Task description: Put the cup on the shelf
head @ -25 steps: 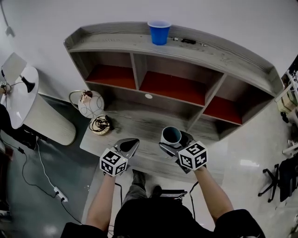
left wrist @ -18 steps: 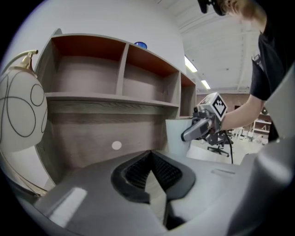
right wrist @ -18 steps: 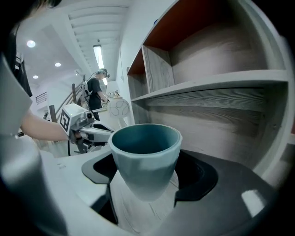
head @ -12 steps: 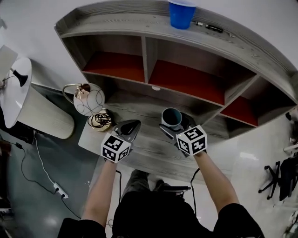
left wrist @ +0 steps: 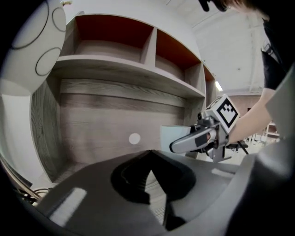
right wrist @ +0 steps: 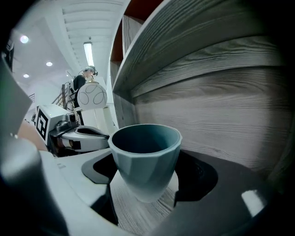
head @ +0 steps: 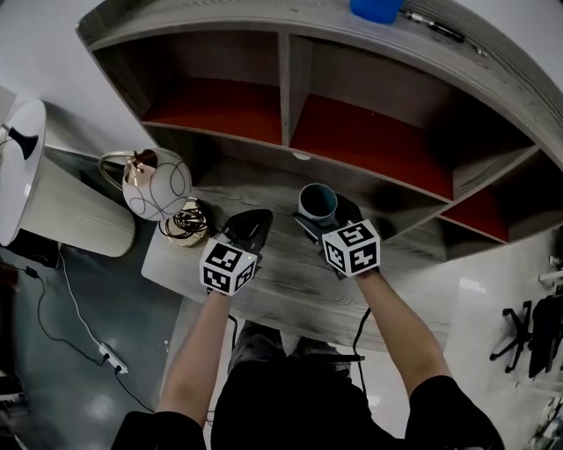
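A teal cup [head: 318, 202] stands upright between the jaws of my right gripper [head: 322, 214], which is shut on it. In the right gripper view the cup [right wrist: 145, 154] hangs just above the grey wooden desk [head: 290, 294], close to the back panel under the shelf unit [head: 288, 81]. The shelf unit is grey wood with red-backed bays. My left gripper [head: 250, 225] is shut and holds nothing, level with the right one and to its left. The left gripper view shows its jaws [left wrist: 148, 156] meeting at the tips, with the right gripper [left wrist: 196, 139] off to the right.
A blue cup [head: 376, 9] and a dark pen [head: 431, 25] sit on the shelf unit's top. A wire-ball lamp [head: 151, 185] and a coiled cable [head: 183, 227] lie at the desk's left end. A white bin [head: 62, 211] and a power strip [head: 110, 356] are on the floor at left.
Both grippers have moved forward and down toward the space under the shelves, the right one carrying the cup. The shelf unit now fills more of the head view.
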A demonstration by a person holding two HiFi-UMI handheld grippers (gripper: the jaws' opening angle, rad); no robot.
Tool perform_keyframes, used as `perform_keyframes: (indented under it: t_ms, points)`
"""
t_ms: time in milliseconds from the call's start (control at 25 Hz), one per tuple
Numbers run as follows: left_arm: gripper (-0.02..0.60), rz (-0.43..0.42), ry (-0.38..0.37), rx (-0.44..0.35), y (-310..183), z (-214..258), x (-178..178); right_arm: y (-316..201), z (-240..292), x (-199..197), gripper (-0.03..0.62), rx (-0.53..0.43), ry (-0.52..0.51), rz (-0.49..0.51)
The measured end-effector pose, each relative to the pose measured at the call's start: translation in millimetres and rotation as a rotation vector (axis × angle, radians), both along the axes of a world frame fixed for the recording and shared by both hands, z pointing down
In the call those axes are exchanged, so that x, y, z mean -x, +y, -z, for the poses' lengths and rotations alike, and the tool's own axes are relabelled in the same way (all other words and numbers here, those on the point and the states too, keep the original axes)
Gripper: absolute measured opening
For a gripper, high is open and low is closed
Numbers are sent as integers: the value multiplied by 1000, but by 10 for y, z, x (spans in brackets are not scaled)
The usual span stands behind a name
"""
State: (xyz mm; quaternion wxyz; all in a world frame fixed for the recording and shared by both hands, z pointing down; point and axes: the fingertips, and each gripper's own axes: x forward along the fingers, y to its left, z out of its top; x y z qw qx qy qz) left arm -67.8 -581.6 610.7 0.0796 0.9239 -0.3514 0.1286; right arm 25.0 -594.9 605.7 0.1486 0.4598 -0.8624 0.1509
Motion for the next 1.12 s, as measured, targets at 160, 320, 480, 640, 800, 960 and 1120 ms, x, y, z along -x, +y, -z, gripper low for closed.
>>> perform_keyframes:
  t_ms: [160,320,480,640,800,960,1120]
  points:
    - [0,15,11,12,-148,-154,-10,-171,-176,39,387,-4,6,-17]
    - [0,28,30,25,-263,-248,-24,-345,-326,81,387,-1,11,-31]
    - [0,38,43,39,-342,-318,-6,-507,-421,117,387,-8,24,-46]
    - [0,42,46,49,-382,-396,31,-636,-493,171,387,-16,36,-52]
    - [0,46,47,53,-410,-452,83,-707,-576,259,387,-15,48,-45]
    - [0,57,54,62,-429,-491,145,-794,-694,303,387,-7,61,-49]
    - [0,56,71,63,-437,-488,165,-871,-711,331,387,-26,66,-49]
